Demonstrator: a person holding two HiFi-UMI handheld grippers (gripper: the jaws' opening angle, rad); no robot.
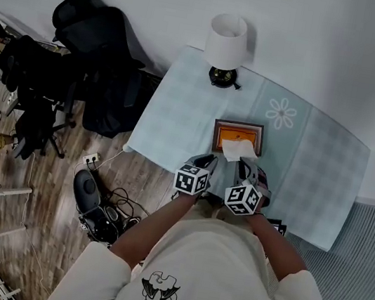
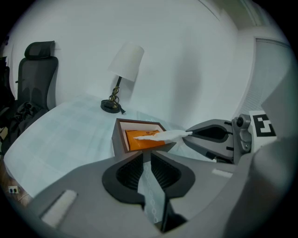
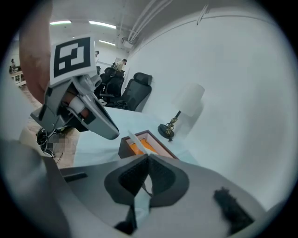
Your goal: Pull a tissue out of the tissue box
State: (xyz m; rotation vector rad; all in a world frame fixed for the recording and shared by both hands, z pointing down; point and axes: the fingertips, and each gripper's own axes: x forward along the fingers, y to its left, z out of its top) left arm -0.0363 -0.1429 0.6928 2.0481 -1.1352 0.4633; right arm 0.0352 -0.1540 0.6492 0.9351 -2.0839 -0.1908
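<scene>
A dark wooden tissue box point(image 1: 239, 127) with an orange top stands on the pale blue checked tablecloth point(image 1: 180, 109). A white tissue point(image 1: 237, 149) rises out of its slot. In the left gripper view the tissue point(image 2: 163, 135) stretches from the box point(image 2: 120, 137) to the tip of my right gripper point(image 2: 190, 133), which is shut on it. The right gripper view shows the same strip point(image 3: 136, 141) running up into the closed jaws of that gripper point(image 3: 148, 156). My left gripper point(image 2: 146, 155) hovers just before the box, its jaws a narrow slit apart with nothing between them.
A table lamp with a white shade point(image 1: 225, 45) stands at the table's far edge behind the box. Black office chairs point(image 1: 93, 30) and a tangle of cables point(image 1: 104, 203) sit on the wooden floor left of the table. A white wall lies beyond.
</scene>
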